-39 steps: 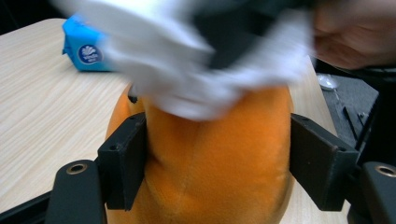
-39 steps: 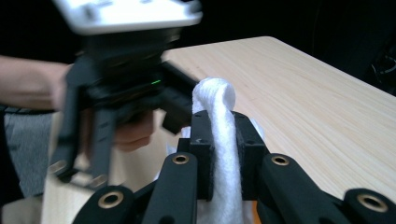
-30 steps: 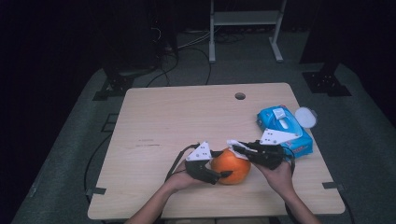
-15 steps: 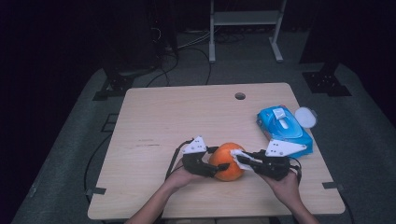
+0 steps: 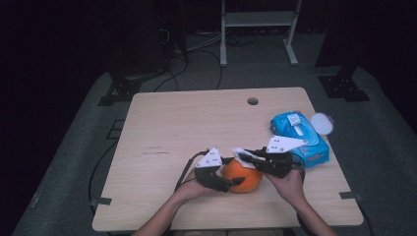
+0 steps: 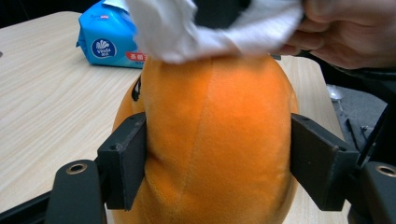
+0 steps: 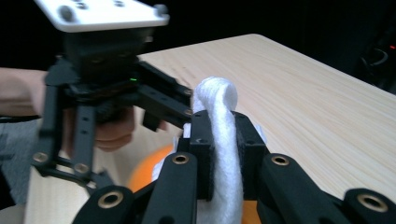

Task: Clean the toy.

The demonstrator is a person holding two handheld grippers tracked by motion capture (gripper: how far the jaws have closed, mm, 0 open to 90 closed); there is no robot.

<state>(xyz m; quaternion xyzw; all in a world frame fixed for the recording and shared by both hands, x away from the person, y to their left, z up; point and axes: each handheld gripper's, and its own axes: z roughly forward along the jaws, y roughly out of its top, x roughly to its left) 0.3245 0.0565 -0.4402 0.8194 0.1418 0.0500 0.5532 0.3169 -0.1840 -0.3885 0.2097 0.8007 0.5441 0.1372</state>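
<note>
My left tongs [image 5: 235, 183] clamp the orange plush [image 5: 243, 176], right tongs [image 5: 244, 155] pinch the wipe [image 7: 219, 140]; hard rubbing could twist plush loose.

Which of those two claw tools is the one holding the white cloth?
The right gripper: its jaws pinch the white wipe above the orange plush toy. The left gripper clamps the toy's sides instead.

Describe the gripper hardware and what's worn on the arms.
Both the left gripper and right gripper are black linkage frames with blocky black jaws, brass-coloured pivot rivets, and a pale three-cornered plate on top. A dark cable trails from the left one. Forearms look bare, no sleeves visible.
</note>
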